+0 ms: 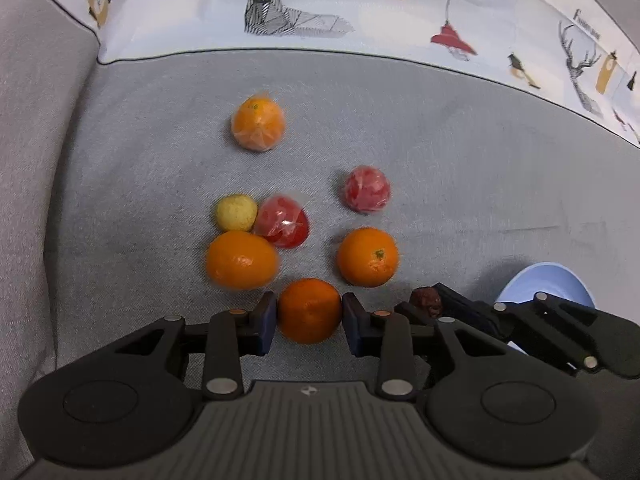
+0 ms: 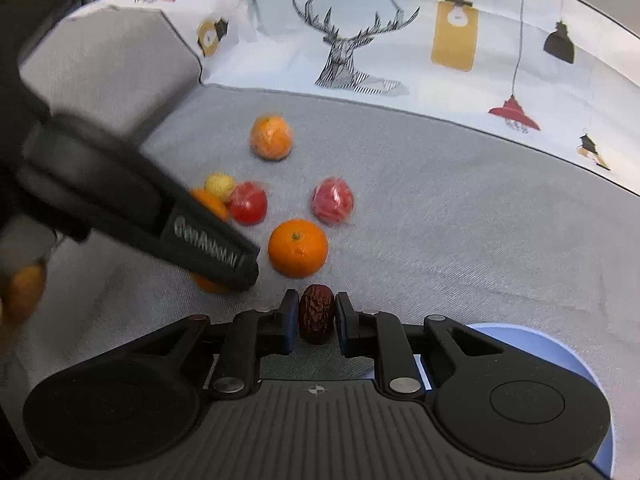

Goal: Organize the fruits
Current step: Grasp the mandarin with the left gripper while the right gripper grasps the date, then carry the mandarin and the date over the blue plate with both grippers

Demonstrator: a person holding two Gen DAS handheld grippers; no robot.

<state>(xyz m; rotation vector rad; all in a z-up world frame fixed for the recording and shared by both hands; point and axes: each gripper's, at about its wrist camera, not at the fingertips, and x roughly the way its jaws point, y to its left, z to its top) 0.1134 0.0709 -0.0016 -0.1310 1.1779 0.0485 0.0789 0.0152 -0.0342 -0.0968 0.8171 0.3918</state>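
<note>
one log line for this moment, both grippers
left gripper: shut on orange | right gripper: around red date, grip unclear | blue bowl: beside right gripper

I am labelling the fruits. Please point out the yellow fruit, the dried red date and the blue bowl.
yellow fruit (image 1: 236, 213): left wrist view, middle of its skin.
dried red date (image 2: 316, 314): right wrist view, wrinkled front, between the right tongs.
blue bowl (image 1: 548, 278): left wrist view, inner wall.

Ahead of us the grey fabric cushion (image 1: 460, 152) lies bare on the right, a wide lane toward the printed white backrest (image 1: 320, 0). On the left, loose round orange fruits (image 1: 242, 260), a small yellow fruit (image 1: 236, 213) and plastic-wrapped red fruits (image 1: 367, 189) crowd together. A pale blue bowl (image 1: 548, 280) blocks our near right corner.
</note>
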